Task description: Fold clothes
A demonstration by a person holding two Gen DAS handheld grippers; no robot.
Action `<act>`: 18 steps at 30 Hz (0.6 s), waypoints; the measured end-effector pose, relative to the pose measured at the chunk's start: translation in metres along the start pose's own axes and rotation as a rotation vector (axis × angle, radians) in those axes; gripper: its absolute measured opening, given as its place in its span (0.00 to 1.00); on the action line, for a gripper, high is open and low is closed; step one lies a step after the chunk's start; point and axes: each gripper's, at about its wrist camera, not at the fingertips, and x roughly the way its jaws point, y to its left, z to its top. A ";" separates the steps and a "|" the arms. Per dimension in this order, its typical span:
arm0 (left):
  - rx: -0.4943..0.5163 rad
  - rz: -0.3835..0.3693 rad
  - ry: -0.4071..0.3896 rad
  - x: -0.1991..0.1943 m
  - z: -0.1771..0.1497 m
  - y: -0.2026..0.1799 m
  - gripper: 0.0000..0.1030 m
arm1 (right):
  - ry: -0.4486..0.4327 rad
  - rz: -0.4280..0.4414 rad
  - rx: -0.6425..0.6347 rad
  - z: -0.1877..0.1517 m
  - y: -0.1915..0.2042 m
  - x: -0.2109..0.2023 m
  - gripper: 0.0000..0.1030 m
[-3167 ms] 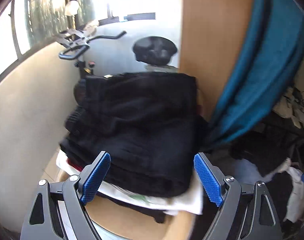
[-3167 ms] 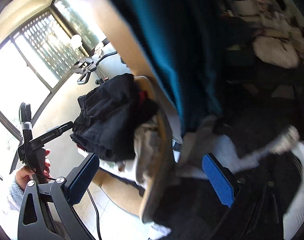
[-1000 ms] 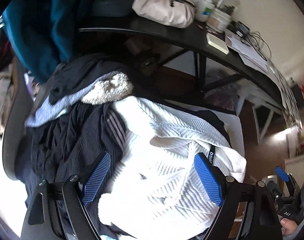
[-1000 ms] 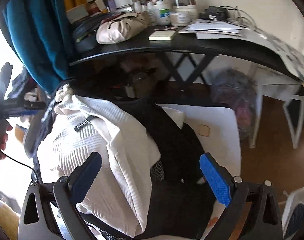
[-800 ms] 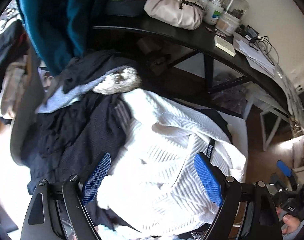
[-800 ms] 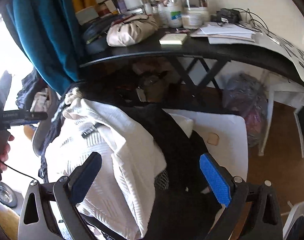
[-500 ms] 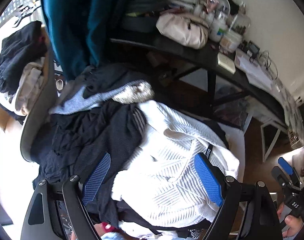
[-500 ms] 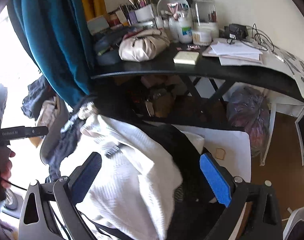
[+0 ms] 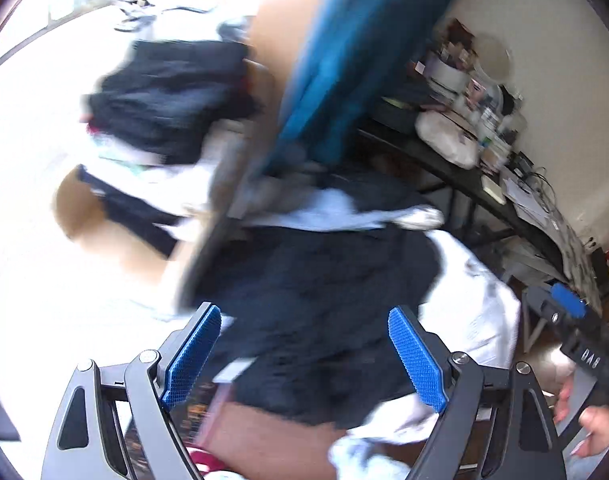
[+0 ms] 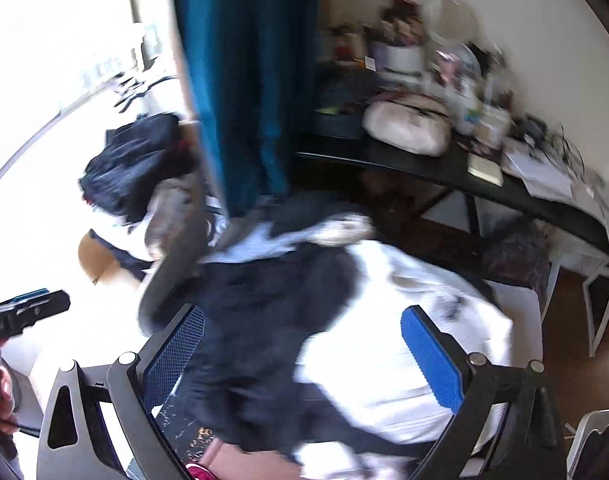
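Observation:
A heap of unfolded clothes lies below both grippers: a black garment (image 9: 324,280) (image 10: 264,312) on the left and a white knit sweater (image 9: 484,312) (image 10: 404,340) on the right. Further left, a stack of folded dark clothes (image 9: 172,96) (image 10: 136,160) rests on a round wooden stool (image 9: 88,216). My left gripper (image 9: 304,320) hangs open above the black garment, holding nothing. My right gripper (image 10: 304,320) is open too, over the border between black and white cloth. Both views are blurred by motion.
A teal curtain (image 10: 240,80) hangs behind the heap. A grey chair back (image 10: 176,272) stands between heap and stool. At the right, a black desk (image 10: 444,176) carries a beige bag (image 10: 408,128), jars and papers. A bright window with an exercise bike (image 10: 140,88) is at the far left.
Both grippers have pulled up and away from the heap, so it looks smaller. The folded stack, stool and window have come into view at the left. Jaws stay as wide as before.

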 end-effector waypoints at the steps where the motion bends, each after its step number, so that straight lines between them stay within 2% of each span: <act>1: -0.003 0.027 -0.013 -0.014 -0.001 0.029 0.83 | -0.001 -0.005 -0.008 -0.003 0.028 -0.006 0.97; 4: -0.049 0.116 -0.056 -0.060 -0.004 0.113 0.83 | 0.015 0.047 -0.090 -0.006 0.134 -0.017 0.97; 7: -0.117 0.163 -0.091 -0.098 -0.004 0.182 0.83 | 0.008 0.035 -0.238 -0.001 0.230 -0.021 0.97; 8: -0.133 0.180 -0.097 -0.107 -0.004 0.201 0.83 | 0.001 0.046 -0.242 0.001 0.251 -0.022 0.97; 12: -0.158 0.256 -0.081 -0.123 -0.007 0.250 0.83 | -0.018 0.084 -0.244 0.007 0.320 -0.021 0.97; 15: -0.169 0.258 -0.050 -0.120 -0.007 0.275 0.83 | -0.022 0.082 -0.242 0.011 0.354 -0.012 0.97; 18: -0.171 0.257 -0.021 -0.112 0.002 0.295 0.83 | 0.000 0.090 -0.199 0.016 0.371 0.003 0.97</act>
